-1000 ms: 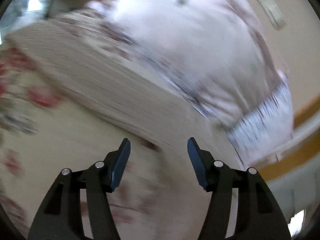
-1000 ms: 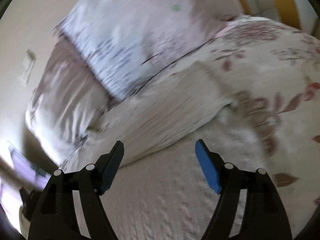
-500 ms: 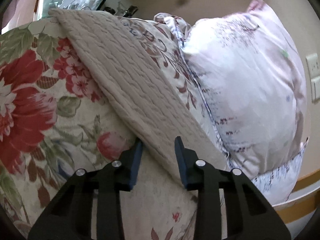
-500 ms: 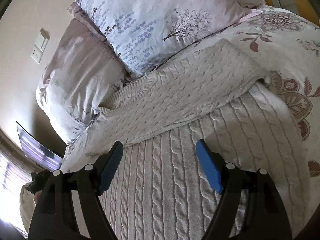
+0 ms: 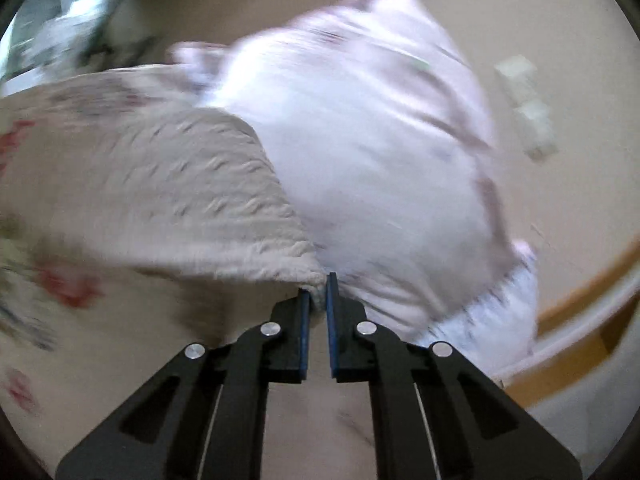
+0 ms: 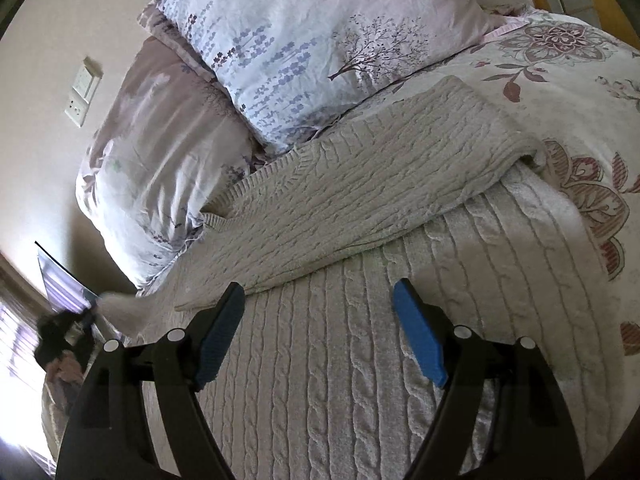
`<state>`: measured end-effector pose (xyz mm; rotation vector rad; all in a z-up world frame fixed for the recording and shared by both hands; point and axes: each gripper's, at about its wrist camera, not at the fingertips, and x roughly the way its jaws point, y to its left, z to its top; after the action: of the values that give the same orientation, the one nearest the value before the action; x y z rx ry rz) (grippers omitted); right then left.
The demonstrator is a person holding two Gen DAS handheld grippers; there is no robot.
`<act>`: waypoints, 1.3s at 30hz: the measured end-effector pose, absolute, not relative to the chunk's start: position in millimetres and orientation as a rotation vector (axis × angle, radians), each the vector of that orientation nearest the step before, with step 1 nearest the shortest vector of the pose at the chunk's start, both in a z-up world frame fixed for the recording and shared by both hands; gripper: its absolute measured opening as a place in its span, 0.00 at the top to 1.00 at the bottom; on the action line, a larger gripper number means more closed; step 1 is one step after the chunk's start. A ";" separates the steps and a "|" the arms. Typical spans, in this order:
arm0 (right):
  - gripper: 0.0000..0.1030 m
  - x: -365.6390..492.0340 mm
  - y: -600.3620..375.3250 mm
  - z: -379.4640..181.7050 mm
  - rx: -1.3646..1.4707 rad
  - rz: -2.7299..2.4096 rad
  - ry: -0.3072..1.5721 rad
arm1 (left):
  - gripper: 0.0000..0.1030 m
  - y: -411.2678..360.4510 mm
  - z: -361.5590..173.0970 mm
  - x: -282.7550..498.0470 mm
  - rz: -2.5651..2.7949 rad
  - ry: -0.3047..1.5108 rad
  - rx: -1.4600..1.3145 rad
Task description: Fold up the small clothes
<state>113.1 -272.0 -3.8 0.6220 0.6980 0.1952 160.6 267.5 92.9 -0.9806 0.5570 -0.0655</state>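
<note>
The sweater (image 6: 360, 200) lies on the bed (image 6: 580, 80), with one part already folded across its top, close to the pillows (image 6: 300, 40). The left gripper (image 5: 318, 304) has its fingers pressed together, pinching a corner of the sweater. That picture is blurry, so I think the hand is moving fast. The right gripper (image 6: 320, 332) hangs over the sweater with its fingers spread wide, holding nothing.

What could go wrong? The pinch is only on a tiny bit of knit, so a quick pull could make it slip out. Nothing holds the rest down, so the whole sweater might slide and the first fold could come undone. The fold might also land crooked.
</note>
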 end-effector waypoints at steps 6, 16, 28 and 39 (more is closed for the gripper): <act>0.24 110.6 -270.4 -4.5 0.630 0.200 0.691 | 0.93 155.8 110.8 188.8 -0.305 0.597 -0.808; 0.24 111.3 -241.8 22.1 0.397 0.239 0.739 | 0.89 39.2 35.7 211.0 -0.436 0.921 -0.658; 0.27 126.1 -99.0 72.9 -0.138 0.570 0.635 | 0.68 147.6 11.4 195.0 -0.249 0.896 -0.995; 0.56 156.3 31.6 28.5 -0.576 0.664 0.612 | 0.57 174.6 9.2 185.2 -0.193 0.883 -1.002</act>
<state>156.3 31.6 28.5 -0.5761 0.6122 0.6641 185.2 174.6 9.2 -1.0017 0.8826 -0.1930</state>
